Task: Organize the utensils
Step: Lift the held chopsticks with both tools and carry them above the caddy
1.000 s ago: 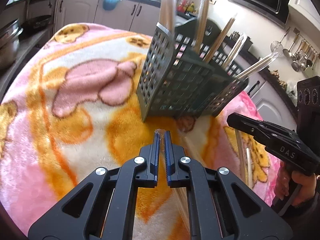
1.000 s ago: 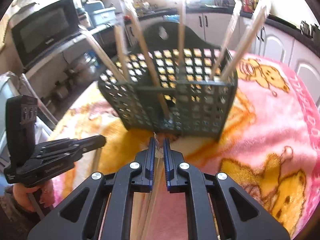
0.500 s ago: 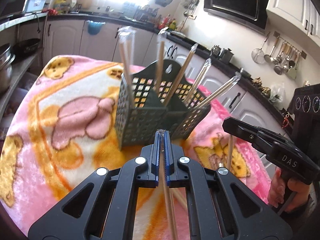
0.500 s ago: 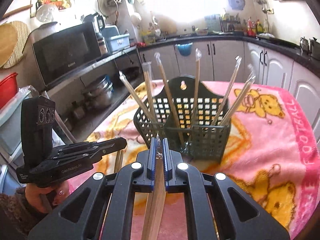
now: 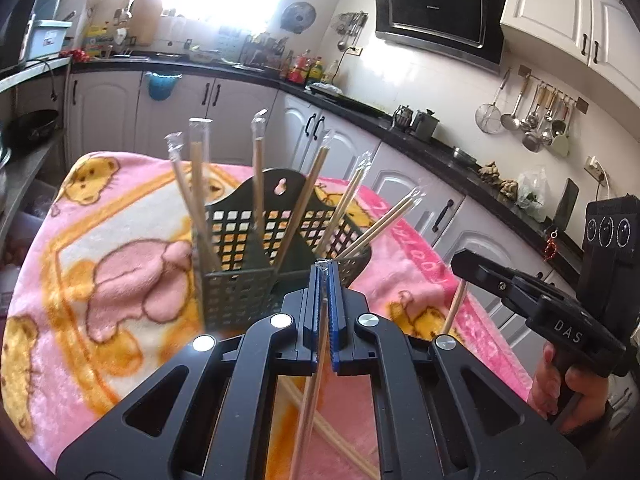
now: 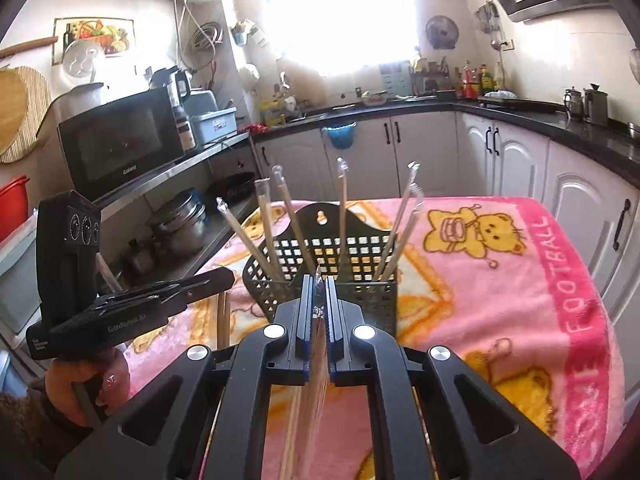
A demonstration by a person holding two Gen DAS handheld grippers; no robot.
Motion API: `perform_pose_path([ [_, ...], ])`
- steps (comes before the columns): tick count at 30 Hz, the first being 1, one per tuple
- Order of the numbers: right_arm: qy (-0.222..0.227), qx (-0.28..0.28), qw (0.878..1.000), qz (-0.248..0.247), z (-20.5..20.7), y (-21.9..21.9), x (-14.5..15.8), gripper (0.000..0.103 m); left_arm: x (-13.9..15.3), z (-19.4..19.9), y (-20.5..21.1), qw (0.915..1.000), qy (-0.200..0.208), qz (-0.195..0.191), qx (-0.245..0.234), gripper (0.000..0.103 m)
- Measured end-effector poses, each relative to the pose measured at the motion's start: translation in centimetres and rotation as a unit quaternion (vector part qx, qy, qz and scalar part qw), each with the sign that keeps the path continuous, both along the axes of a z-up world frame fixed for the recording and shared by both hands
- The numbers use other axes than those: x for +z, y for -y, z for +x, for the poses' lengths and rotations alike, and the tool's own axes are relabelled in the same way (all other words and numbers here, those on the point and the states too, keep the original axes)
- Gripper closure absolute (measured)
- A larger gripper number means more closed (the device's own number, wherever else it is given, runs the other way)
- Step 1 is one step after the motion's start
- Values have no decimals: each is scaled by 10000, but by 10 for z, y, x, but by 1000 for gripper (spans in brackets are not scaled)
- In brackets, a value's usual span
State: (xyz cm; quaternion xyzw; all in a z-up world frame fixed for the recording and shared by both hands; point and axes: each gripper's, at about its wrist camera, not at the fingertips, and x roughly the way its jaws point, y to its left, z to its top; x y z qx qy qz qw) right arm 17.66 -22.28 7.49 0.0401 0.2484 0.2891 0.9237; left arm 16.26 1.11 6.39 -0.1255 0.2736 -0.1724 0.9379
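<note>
The left gripper [image 5: 323, 276] pinched one wrapped chopstick pair [image 5: 310, 392] low in the middle of the frame. The right gripper [image 6: 319, 284] pinched another wrapped pair [image 6: 316, 364]. The dark basket [image 5: 248, 280] stood mid-frame on the pink blanket [image 5: 132, 280], with more wrapped chopsticks [image 5: 258, 184] sticking up.

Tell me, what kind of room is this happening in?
Almost certainly a home kitchen. A range hood hangs over the dark countertop, ladles and strainers hang from a wall rail, and a microwave sits on a shelf. The work itself happens on a table under a pink cartoon blanket.
</note>
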Motion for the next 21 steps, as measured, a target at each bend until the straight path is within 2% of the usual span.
perform_pose_path([
  [21, 482, -227, 9983, 235, -4, 19, 36, 97, 52, 26, 23, 9977, 651, -59, -175, 101],
])
